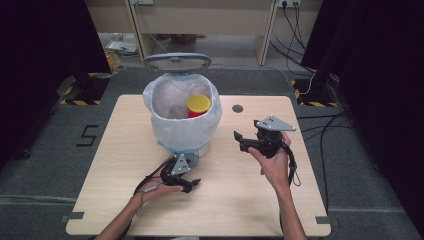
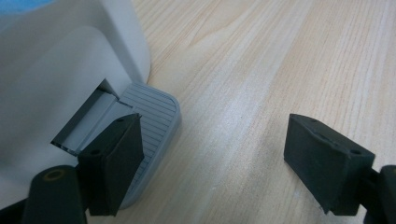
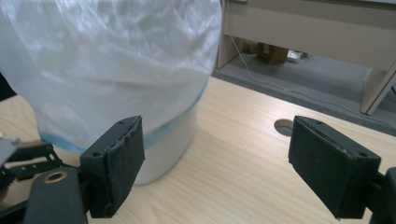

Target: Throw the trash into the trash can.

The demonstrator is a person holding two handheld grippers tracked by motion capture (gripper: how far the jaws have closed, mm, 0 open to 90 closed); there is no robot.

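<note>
A white pedal bin [image 1: 202, 147] lined with a clear plastic bag [image 1: 182, 125] stands at the table's middle, its grey lid [image 1: 177, 61] raised. Inside lies a red container with a yellow cap [image 1: 198, 103]. My left gripper [image 1: 192, 172] is open, low at the bin's front base. In the left gripper view its jaws [image 2: 212, 140] are wide apart and one jaw sits over the grey ribbed pedal [image 2: 154, 126]. My right gripper [image 1: 240, 141] is open and held above the table to the right of the bin. Its jaws [image 3: 215, 140] face the bagged bin [image 3: 116, 70] with nothing between them.
The light wooden table [image 1: 250, 200] has a round cable hole [image 1: 237, 108] behind the right gripper. A desk and cables stand on the floor beyond the far edge. The left gripper [image 3: 23, 158] appears at the left edge of the right gripper view.
</note>
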